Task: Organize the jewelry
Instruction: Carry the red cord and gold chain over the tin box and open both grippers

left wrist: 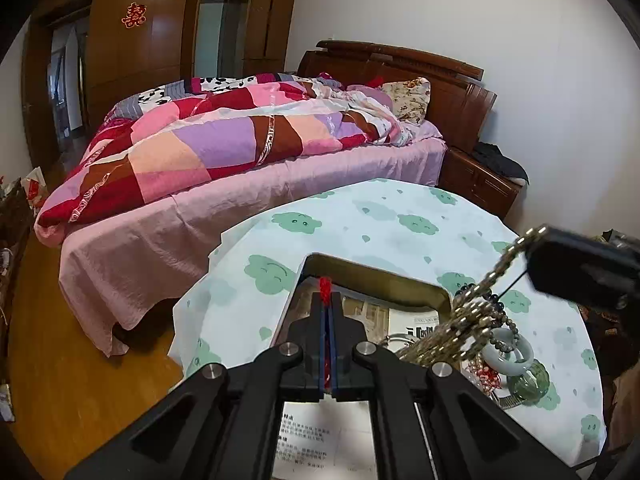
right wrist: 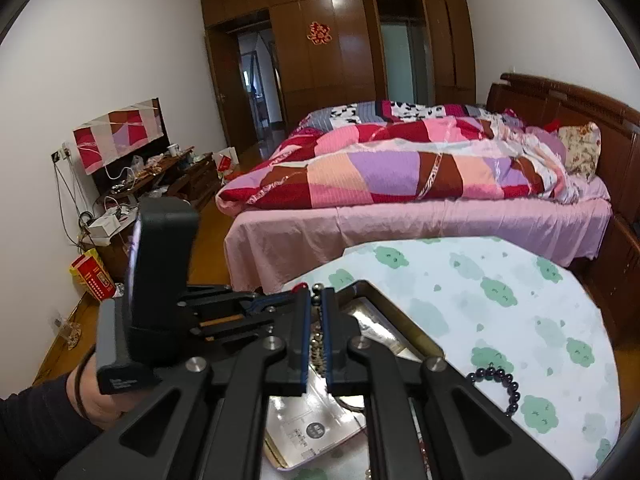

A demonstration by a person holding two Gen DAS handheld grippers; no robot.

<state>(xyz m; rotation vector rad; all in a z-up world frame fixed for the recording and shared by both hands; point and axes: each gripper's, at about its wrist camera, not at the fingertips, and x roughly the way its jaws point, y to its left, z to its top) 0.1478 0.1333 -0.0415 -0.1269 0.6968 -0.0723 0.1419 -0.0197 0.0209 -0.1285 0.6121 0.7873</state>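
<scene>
Bedroom; cloud-print tablecloth near pink bed; wooden wardrobe.

Glossy metal tin; matt cloth tablecloth; shiny metal chain; glossy wooden wardrobe.

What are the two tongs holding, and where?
Left tongs pinch a red cord at its end. Right tongs grip a metal chain near its upper end.

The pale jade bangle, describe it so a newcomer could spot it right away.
On the cloud-print tablecloth, look just right of the metal tin, in the jewelry heap. The bangle is the smooth, whitish-green solid ring, not beaded like its neighbours.
</scene>
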